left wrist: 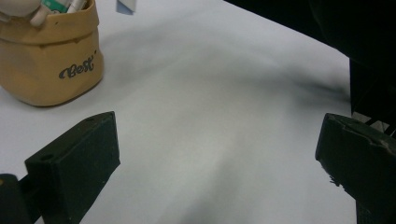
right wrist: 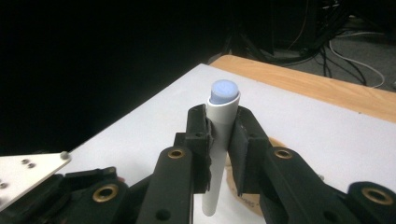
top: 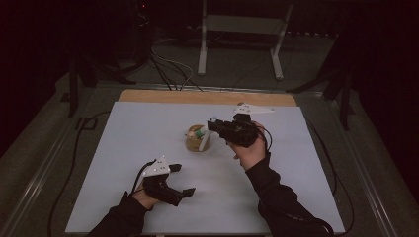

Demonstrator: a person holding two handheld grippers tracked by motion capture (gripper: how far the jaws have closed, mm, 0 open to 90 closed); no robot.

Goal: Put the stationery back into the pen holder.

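Observation:
A tan soft pouch (top: 193, 142) marked "Best" (left wrist: 46, 60) stands near the middle of the white board (top: 138, 133), with pens sticking out of its mouth. My right gripper (top: 212, 125) is just right of and above the pouch, shut on a white marker (top: 204, 141) with a pale blue end (right wrist: 224, 92). The marker slants down toward the pouch's mouth. In the right gripper view the pads (right wrist: 200, 130) squeeze the marker's barrel, and part of the pouch (right wrist: 254, 203) shows below. My left gripper (top: 184, 179) rests near the board's front, open, with nothing between its jaws (left wrist: 217, 149).
The board lies on a wooden table whose back edge (top: 207, 97) shows beyond it. Cables (top: 170, 69) and a metal stand (top: 202, 49) lie on the floor behind. The person's dark sleeves (top: 281, 202) come in from the front edge.

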